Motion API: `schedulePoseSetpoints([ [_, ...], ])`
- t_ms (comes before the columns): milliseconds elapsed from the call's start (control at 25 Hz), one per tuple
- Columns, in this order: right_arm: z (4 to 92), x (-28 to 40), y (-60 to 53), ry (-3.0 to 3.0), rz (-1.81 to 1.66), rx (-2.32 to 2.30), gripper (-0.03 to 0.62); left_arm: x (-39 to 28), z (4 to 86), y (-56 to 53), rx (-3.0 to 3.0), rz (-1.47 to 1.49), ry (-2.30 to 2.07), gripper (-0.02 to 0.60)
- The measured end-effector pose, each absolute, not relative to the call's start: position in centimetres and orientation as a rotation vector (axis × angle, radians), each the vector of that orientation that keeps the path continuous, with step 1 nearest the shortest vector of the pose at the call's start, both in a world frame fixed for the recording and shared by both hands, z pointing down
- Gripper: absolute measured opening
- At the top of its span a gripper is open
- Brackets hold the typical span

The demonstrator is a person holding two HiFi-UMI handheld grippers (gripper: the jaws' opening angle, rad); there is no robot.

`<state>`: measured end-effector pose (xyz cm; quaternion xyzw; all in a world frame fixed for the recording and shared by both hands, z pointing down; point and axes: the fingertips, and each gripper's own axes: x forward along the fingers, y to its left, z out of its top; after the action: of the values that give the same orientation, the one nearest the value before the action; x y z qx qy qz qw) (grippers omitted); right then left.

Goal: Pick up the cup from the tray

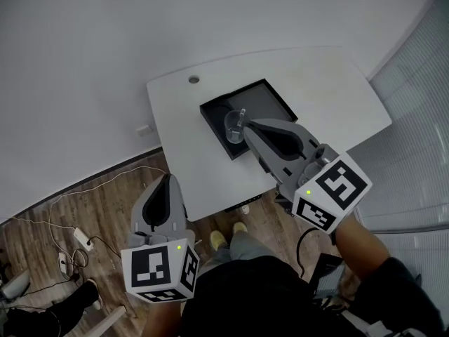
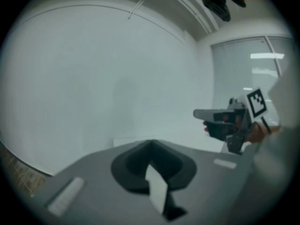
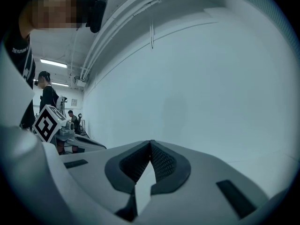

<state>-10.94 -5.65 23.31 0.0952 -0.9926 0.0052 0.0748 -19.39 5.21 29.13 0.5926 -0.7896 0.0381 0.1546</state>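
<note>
Floor: wood boards at the lower left of the head view, carrying white cables and a power strip.
Surface: white top with rounded corners. It bears the tray, and there is a small round hole near its far left corner.
Tray: black, rectangular, lying askew near the middle of the surface.
Right tool: grey, with a marker cube at the rear. Its jaws are clenched, pads meeting at the tips, with nothing between them. In the head view its tips overlap the cup, but its own view shows only wall, so we judge it to be above the cup, not around it.
Left tool: clenched and empty. It hangs off the near edge of the surface, over the floor and well apart from the tray.
Cup: clear, and upright as far as we can tell. It stands in the tray's near left part and is not gripped.
Risk, greater: if we lower the right tool with its jaws closed, it may strike the rim and tip the cup or push it along the tray.
Risk, lesser: clear glass is hard to judge for depth, so once opened the jaws could close beside the wall or only on the rim, and the cup could slip out on lifting.
</note>
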Motion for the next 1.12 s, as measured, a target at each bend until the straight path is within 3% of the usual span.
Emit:
schedulePoseSetpoints([
  [1120,26.5,-8.3,-15.8,-2.923,0.073,0.301,0.009,-17.3,29.6,-5.3,1.736,0.185,-2.225,0.003],
])
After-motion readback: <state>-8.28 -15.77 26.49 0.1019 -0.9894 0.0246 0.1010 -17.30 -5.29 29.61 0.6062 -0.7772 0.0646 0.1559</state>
